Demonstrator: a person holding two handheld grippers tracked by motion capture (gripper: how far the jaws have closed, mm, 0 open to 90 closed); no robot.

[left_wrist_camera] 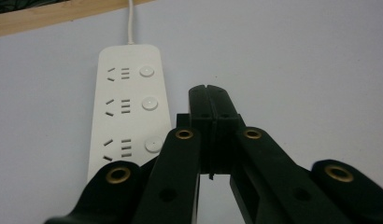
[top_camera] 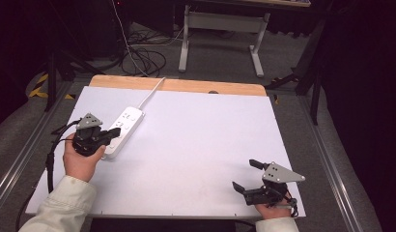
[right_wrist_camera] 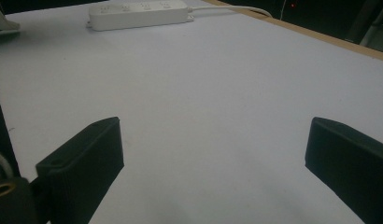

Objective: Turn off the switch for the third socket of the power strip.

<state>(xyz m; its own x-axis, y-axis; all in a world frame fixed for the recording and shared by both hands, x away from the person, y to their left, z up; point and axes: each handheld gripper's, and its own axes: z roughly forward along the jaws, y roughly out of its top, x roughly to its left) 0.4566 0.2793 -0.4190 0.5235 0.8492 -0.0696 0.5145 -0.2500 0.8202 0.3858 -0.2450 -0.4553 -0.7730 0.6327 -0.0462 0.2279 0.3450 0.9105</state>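
No readable text from my end.
I checked the white power strip (left_wrist_camera: pixel 129 107) at 10 o'clock on the table: bare socket slots and round buttons, no brand or numbers I can make out. Nothing printed on the white tabletop (top_camera: pixel 196 145) either.

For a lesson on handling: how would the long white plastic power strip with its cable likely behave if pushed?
The long white plastic power strip looks stiff and lies flat, so it would probably slide, not tip. Its white cable may drag or swing it.
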